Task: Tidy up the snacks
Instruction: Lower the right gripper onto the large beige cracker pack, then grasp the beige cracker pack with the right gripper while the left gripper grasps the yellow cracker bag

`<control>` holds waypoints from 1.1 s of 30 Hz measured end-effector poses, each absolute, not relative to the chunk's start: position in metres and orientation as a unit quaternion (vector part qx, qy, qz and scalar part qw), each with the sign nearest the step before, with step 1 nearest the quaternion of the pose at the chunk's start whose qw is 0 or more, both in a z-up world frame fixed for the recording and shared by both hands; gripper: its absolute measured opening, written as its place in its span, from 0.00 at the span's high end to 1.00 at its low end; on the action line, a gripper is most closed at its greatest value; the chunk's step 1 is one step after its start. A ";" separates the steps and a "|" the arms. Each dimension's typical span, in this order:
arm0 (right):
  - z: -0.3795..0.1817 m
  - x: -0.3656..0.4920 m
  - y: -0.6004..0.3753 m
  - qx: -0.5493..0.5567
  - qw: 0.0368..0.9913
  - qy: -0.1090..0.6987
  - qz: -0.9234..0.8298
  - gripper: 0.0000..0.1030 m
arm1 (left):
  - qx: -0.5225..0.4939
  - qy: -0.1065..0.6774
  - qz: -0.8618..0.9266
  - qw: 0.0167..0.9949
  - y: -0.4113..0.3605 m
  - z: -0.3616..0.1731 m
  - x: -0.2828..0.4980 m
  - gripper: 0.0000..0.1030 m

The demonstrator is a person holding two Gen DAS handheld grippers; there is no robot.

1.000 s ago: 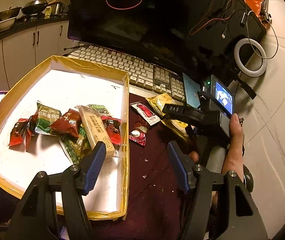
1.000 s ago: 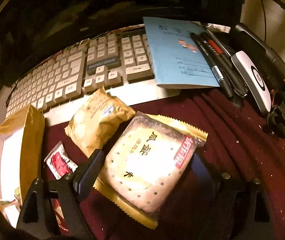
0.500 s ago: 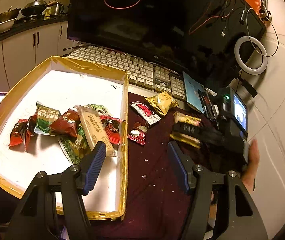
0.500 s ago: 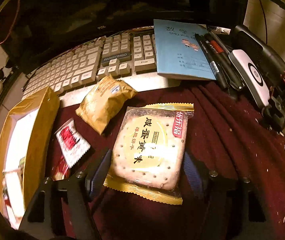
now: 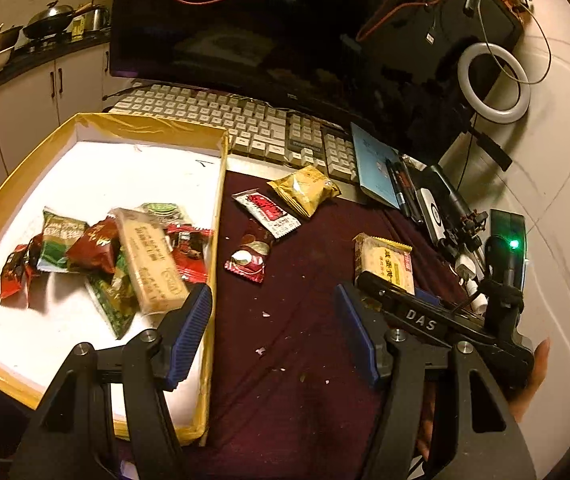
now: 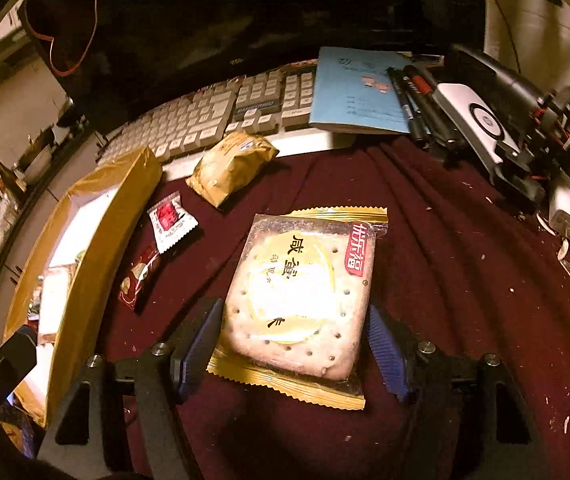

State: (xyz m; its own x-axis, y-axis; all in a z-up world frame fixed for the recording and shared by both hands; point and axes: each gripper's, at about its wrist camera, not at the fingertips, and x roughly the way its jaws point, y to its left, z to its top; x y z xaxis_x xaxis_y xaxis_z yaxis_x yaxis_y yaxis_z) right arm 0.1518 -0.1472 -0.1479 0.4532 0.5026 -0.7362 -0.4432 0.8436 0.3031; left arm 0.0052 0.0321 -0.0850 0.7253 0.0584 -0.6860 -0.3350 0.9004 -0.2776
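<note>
Maroon cloth (image 6: 445, 240) under cracker packet (image 6: 301, 284)

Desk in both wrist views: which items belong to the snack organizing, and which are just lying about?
Part of the job:
- cracker packet, between the right hand-held gripper fingers
- gold snack bag
- red-and-white sachet
- dark red wrapper
- yellow-edged box with snacks already inside

Lying about:
- keyboard
- blue notebook
- pens
- ring light
- monitor
</note>
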 end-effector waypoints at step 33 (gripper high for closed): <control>-0.146 0.199 -0.188 0.208 0.841 0.420 0.270 0.31 | -0.020 0.504 0.058 0.861 0.025 -0.120 0.241 0.39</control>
